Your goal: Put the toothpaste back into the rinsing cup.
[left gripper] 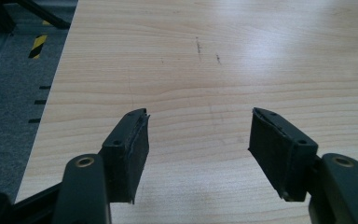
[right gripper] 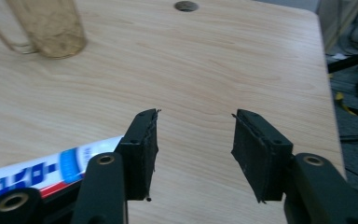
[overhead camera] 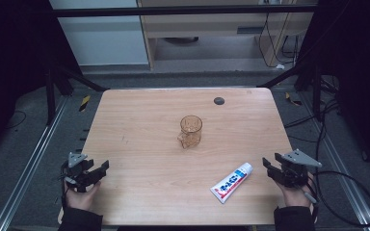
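A toothpaste tube (overhead camera: 231, 182) is seen lying flat near the front right corner of a light wooden table (overhead camera: 139, 144), its white cap end turned toward the middle of the tabletop and its crimped end toward the person's edge. Blue and red lettering is printed along its white body (the characters are too blurred to be read in the high view, and in the right gripper view (right gripper: 32, 175) they are cut off by the frame and by a jaw). Blue bands and a red stripe are carried on the label.

The right gripper (overhead camera: 275, 169) is held just beside the tube, at the table's right edge; in its own view (right gripper: 193, 140) the two black jaws are set apart with bare wood between them, nothing gripped or touched.

The left gripper (overhead camera: 99, 169) is held at the front left edge, well apart from the tube, its jaws (left gripper: 198, 137) likewise spread over empty wood.

An amber transparent mug (overhead camera: 191, 131) with a handle is stood upright near the table's middle. A small dark round cap (overhead camera: 218, 101) is set into the wood toward the far edge.
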A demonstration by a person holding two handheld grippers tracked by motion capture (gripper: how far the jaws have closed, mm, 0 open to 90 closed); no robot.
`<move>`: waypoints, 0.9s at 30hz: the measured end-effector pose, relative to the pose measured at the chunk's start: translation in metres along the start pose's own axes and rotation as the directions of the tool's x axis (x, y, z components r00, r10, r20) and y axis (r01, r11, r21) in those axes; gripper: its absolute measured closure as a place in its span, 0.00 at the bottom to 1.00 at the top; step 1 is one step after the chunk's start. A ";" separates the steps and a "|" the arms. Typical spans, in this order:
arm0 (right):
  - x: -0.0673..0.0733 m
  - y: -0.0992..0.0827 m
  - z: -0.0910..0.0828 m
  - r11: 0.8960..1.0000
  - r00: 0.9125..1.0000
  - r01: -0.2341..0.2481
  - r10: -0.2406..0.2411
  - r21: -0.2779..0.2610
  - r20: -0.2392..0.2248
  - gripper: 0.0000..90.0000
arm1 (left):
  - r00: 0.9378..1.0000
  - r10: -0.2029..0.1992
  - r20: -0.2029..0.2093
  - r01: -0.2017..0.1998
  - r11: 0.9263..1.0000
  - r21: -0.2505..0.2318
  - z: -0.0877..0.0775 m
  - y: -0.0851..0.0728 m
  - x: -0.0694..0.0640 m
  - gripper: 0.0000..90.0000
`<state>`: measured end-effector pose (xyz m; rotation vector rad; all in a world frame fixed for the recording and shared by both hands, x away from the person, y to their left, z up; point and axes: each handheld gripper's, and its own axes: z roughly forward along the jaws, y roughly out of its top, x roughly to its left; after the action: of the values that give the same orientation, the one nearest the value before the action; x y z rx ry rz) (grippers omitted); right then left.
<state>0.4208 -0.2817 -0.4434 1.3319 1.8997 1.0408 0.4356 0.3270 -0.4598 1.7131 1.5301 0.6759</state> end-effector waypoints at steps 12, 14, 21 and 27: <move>0.031 0.009 -0.005 0.991 0.983 0.109 -0.096 0.076 -0.155 0.69 | 0.999 0.036 -0.008 -0.036 0.999 0.016 0.001 -0.002 -0.004 0.48; 0.035 0.010 -0.006 0.990 0.979 0.114 -0.099 0.078 -0.175 0.72 | 0.999 0.037 -0.006 -0.037 0.999 0.018 0.001 -0.002 -0.004 0.48; 0.046 0.009 -0.008 0.985 0.965 0.142 -0.116 0.098 -0.233 0.83 | 0.999 0.052 -0.004 -0.052 0.998 0.023 0.001 -0.002 -0.007 0.47; 0.052 0.008 -0.007 0.978 0.954 0.168 -0.130 0.122 -0.270 0.93 | 0.998 0.061 -0.002 -0.061 0.998 0.027 0.001 -0.002 -0.009 0.47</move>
<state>0.4016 -0.2328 -0.4345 1.1505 2.2716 1.0608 0.4338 0.3182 -0.4617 1.7863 1.5002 0.6918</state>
